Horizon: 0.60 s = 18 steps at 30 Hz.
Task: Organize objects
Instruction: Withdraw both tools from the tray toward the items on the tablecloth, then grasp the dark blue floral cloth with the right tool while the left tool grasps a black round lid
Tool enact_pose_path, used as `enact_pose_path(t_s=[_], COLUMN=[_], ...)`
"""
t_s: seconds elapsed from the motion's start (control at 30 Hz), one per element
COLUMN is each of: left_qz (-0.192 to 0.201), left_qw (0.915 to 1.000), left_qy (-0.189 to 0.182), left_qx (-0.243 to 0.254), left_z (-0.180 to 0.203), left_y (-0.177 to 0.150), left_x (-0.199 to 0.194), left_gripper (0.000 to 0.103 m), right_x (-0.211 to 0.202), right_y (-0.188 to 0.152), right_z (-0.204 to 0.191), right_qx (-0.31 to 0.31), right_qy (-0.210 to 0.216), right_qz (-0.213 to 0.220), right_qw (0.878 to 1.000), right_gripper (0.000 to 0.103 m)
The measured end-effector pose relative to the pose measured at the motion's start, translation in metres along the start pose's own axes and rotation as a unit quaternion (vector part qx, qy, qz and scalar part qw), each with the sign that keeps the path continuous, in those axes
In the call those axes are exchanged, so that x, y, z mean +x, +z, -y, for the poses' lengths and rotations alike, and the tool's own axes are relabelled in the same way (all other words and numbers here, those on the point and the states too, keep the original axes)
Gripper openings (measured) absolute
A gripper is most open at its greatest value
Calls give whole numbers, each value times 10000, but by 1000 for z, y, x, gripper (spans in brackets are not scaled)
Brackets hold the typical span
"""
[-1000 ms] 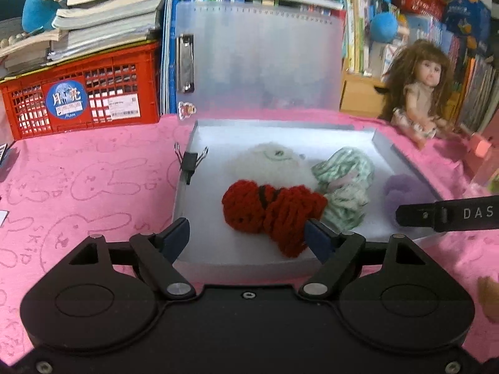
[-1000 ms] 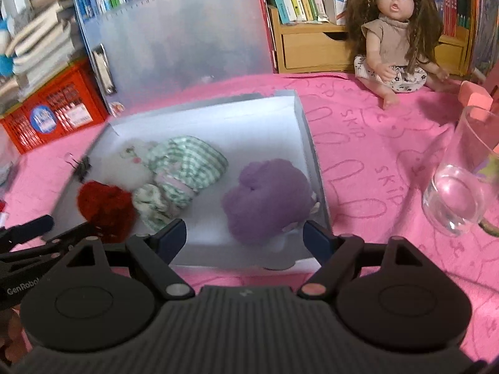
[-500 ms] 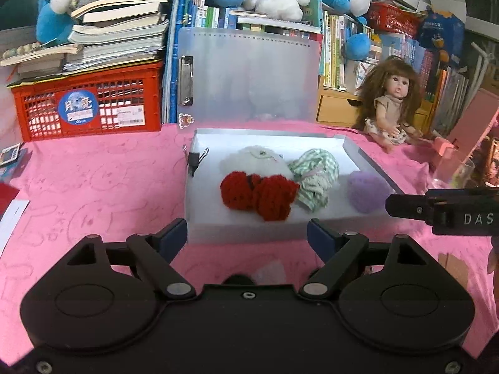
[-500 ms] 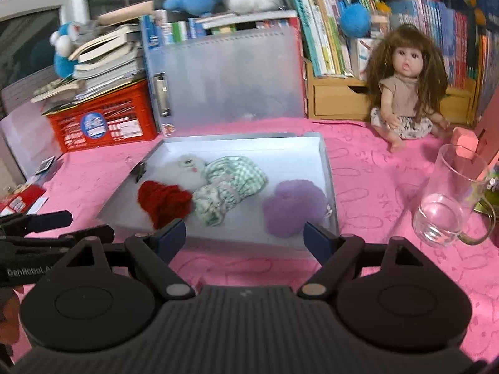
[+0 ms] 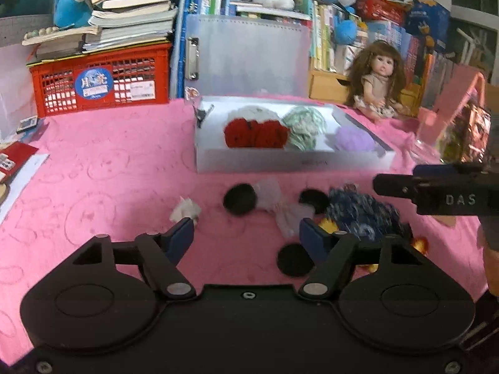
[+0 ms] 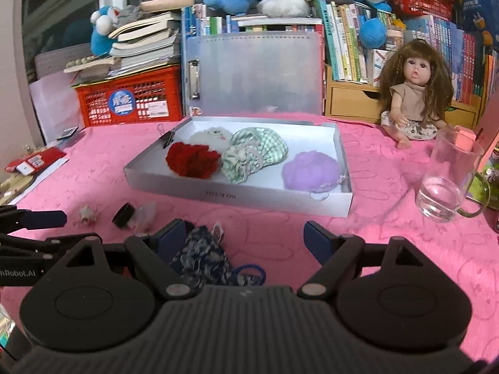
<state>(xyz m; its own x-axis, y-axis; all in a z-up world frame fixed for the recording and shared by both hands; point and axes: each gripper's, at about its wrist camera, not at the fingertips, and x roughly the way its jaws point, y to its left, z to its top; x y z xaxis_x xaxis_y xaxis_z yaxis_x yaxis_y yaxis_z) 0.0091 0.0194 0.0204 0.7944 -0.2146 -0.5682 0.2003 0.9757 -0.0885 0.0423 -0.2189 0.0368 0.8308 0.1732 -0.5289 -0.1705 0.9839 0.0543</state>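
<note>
Left gripper (image 5: 246, 233) open, empty. Right gripper (image 6: 244, 237) open, empty. Blue scrunchie (image 6: 202, 255) just inside right's left finger; black discs (image 5: 240, 199) ahead of left. Box (image 6: 249, 196) beyond, four scrunchies inside. Step, I judge: choosing next pickup. Next: right shifts left, closes on blue scrunchie.

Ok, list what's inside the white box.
The white box holds a red knitted scrunchie, a white fluffy one behind it, a green checked scrunchie and a purple fluffy one. A black binder clip grips its left wall. Anything beneath them is hidden.
</note>
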Motion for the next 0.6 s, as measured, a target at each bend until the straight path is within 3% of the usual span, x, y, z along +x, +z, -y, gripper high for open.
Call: enact_pose_path(t_s=[0.13, 0.3, 0.6], left_qz=[-18, -23, -205], left_qw=[9996, 9982, 9981], left_qy=[-180, -350, -398], left_qx=[227, 488, 435], left_z=[10, 25, 29], left_y=[-12, -17, -21], left_x=[-4, -4, 8], left_gripper=[61, 53, 41], right_x=[-2, -4, 2], right_y=[-12, -21, -26], right_z=[-4, -6, -18], right_qx=[-100, -230, -608], right_qy=[82, 551, 510], right_qz=[-36, -100, -178], right_qw=[9999, 9982, 9967], right_gripper=[89, 83, 77])
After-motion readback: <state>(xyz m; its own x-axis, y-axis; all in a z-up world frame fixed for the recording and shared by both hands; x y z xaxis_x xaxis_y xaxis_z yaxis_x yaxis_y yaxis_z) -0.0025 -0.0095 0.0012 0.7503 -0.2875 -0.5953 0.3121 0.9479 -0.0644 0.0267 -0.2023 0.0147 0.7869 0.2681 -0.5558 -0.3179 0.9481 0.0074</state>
